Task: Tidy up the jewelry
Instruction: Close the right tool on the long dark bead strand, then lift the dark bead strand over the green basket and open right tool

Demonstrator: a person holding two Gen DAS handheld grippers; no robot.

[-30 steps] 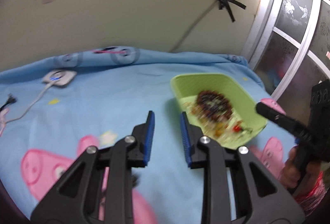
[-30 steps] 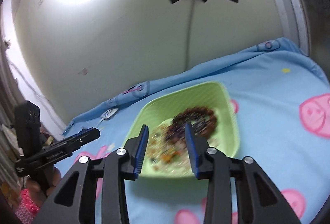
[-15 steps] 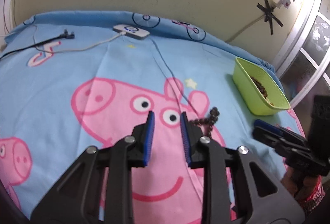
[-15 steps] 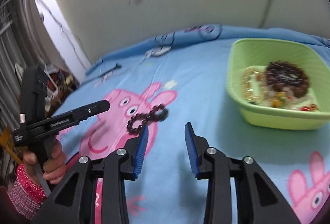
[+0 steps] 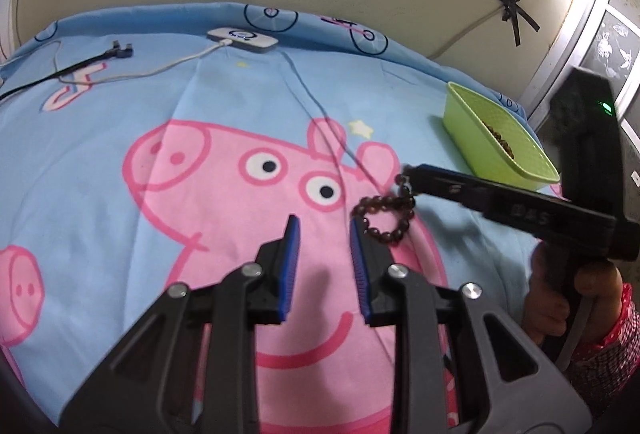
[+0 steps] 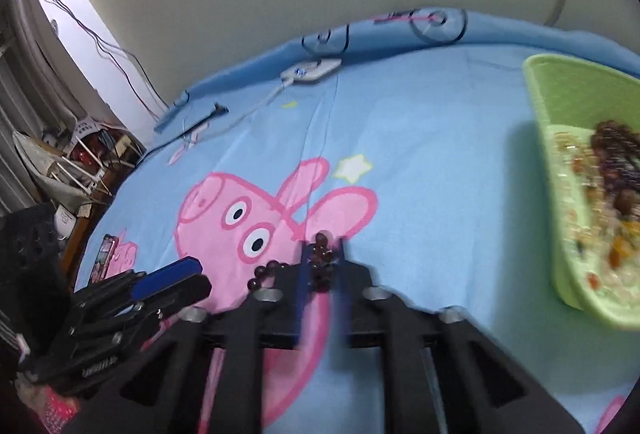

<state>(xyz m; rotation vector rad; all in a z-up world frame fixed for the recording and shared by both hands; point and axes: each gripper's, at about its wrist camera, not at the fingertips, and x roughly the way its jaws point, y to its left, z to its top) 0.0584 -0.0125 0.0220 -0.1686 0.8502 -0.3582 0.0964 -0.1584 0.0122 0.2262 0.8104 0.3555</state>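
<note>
One green tray beyond bead bracelet.

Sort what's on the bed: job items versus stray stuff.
Job:
bead bracelet, pinched by right gripper
green tray of jewelry
left gripper, empty

Stray:
white charger
black cable

Left gripper tilted down toward the bedsheet, blue pads a narrow gap apart, nothing between them. Right gripper angled down, jaws pinched shut on a dark bead bracelet. Right hand wrapped around its handle, red-checked sleeve at the wrist.
</note>
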